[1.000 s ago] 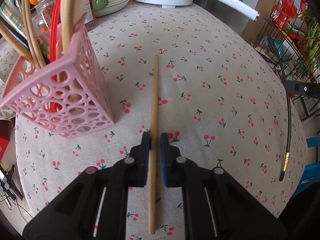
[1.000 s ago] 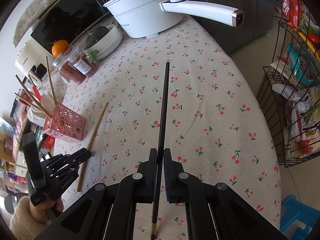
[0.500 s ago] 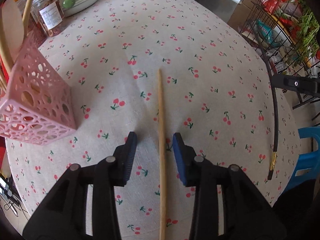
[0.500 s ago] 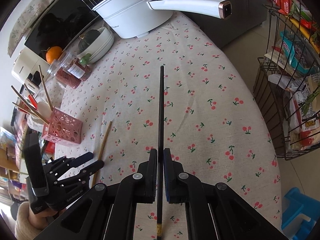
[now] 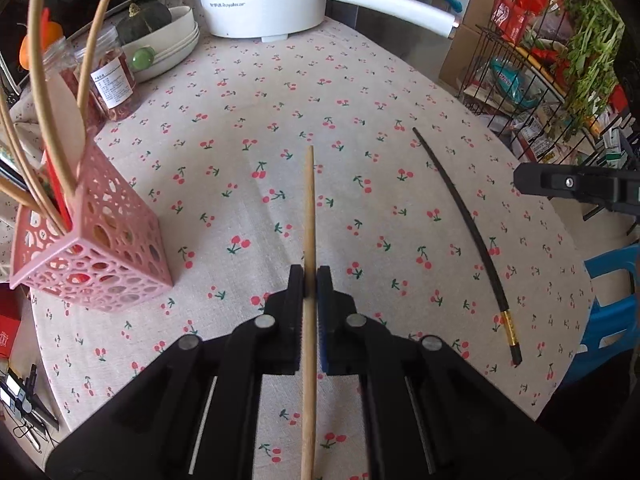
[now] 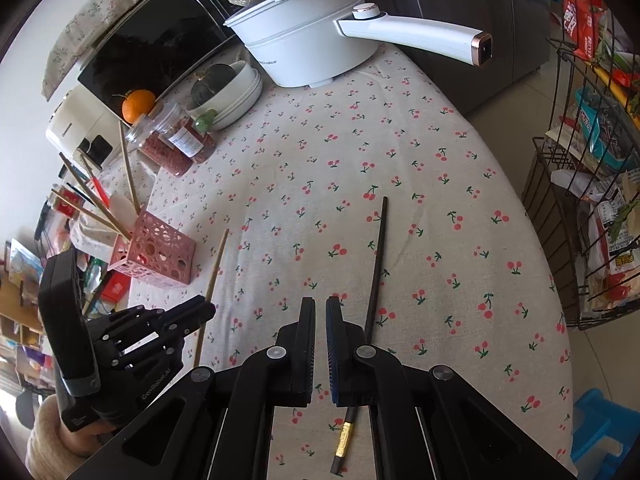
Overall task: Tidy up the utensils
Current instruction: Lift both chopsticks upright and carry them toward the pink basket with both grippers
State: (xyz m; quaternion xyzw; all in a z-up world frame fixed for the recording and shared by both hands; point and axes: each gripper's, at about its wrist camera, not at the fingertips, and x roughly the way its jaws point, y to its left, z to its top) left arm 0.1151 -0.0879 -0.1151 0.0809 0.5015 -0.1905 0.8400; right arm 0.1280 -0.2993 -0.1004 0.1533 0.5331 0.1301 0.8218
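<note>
Cherry-print cloth covers the bench (image 5: 400, 92) I am working over, with a white electric pot (image 6: 304, 40) at its far edge and a wire rack (image 6: 580, 220) standing off to the right. Near the bench's left side I see the pink perforated holder (image 5: 96, 248), upright, with several chopsticks and utensils leaning out of it. My left tool (image 5: 311, 276) is clenched on the wooden chopstick (image 5: 309, 200), which runs forward between its fingers, just right of the holder. My right tool (image 6: 320, 308) has its fingers nearly together with nothing between them. The black chopstick (image 6: 376, 264) with the gold band lies flat on the cloth, just right of that tool and partly hidden beneath it.
</note>
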